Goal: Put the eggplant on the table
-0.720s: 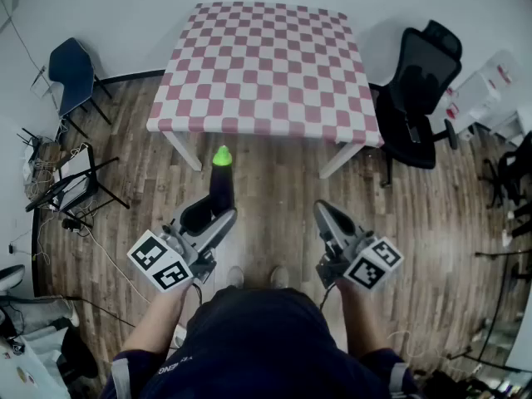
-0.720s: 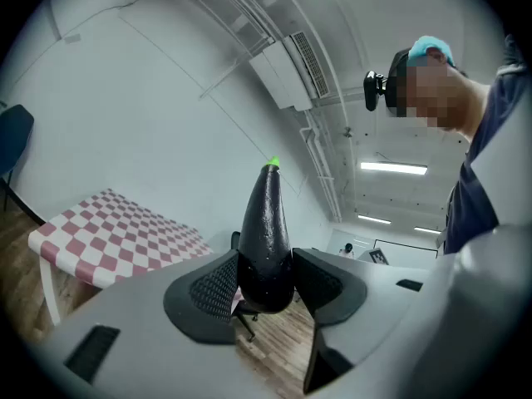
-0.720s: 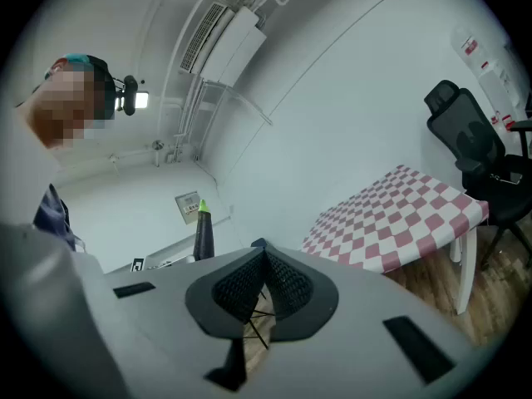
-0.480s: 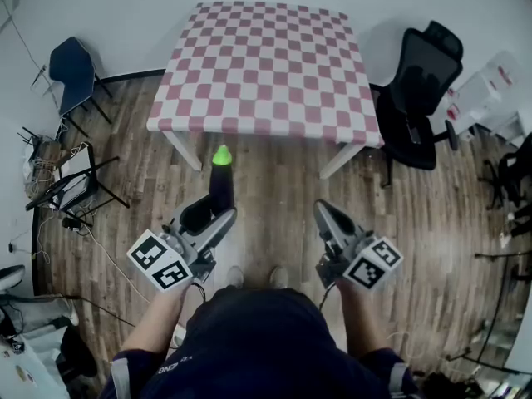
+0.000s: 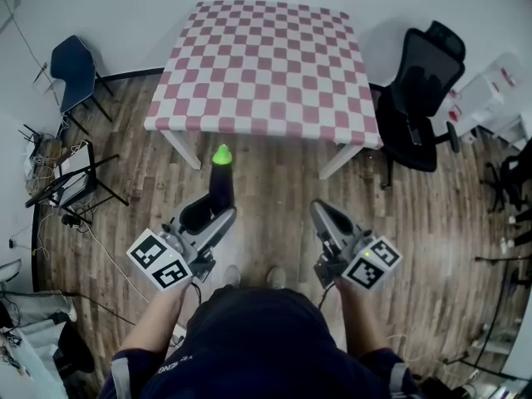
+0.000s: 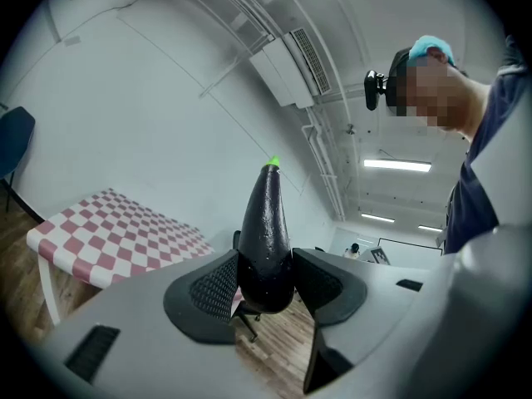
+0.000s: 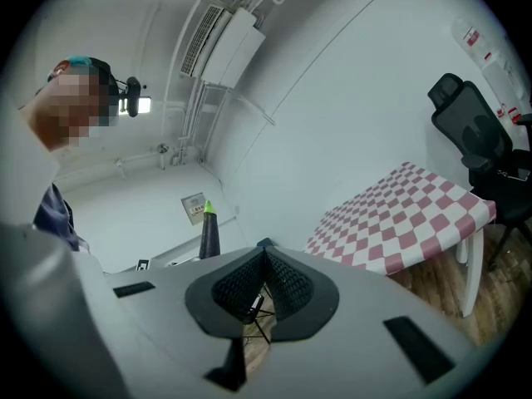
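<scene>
- While the person stands short of the checkered table (image 5: 266,65), the left gripper (image 5: 214,216) clamps the eggplant (image 5: 221,181), its jaws spread wide and the pads pressing both dark flanks.
- The eggplant stands upright, green tip up, above the wooden floor (image 5: 274,181); the table lies at its 12 o'clock.
- The right gripper (image 5: 327,216), at 3 o'clock, has its jaws together and empty.
- A black office chair (image 5: 420,90) sits at the table's 3 o'clock, seemingly just beside it.
</scene>
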Motion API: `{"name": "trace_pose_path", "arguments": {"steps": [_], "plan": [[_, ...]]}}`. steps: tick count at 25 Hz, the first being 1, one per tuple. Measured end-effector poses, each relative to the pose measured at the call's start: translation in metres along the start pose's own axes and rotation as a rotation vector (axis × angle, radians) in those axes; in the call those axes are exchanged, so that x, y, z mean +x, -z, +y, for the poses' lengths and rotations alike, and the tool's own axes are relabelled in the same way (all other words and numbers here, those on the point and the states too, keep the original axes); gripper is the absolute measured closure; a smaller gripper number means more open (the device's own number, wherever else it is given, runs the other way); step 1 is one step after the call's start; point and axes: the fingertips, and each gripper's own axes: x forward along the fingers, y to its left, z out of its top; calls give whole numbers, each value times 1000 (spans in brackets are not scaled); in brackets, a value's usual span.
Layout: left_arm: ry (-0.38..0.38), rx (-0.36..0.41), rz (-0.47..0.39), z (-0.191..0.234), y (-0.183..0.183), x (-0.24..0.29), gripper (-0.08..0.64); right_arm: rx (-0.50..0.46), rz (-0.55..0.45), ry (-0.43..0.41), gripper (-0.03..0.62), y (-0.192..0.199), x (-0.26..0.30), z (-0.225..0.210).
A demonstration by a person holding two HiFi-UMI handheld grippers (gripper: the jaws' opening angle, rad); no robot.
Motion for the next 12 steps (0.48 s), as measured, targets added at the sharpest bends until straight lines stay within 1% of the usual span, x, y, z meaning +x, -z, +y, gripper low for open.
{"name": "trace_pose_path", "arguments": {"steps": [5,12], "plan": [[-30,7,-7,-10,6,18,334,-5,20,-27,575,-6,-13,-18],[-95,12,-34,-22,18,40,334,-14,51,-61,575,-13,-37,-52]]}}
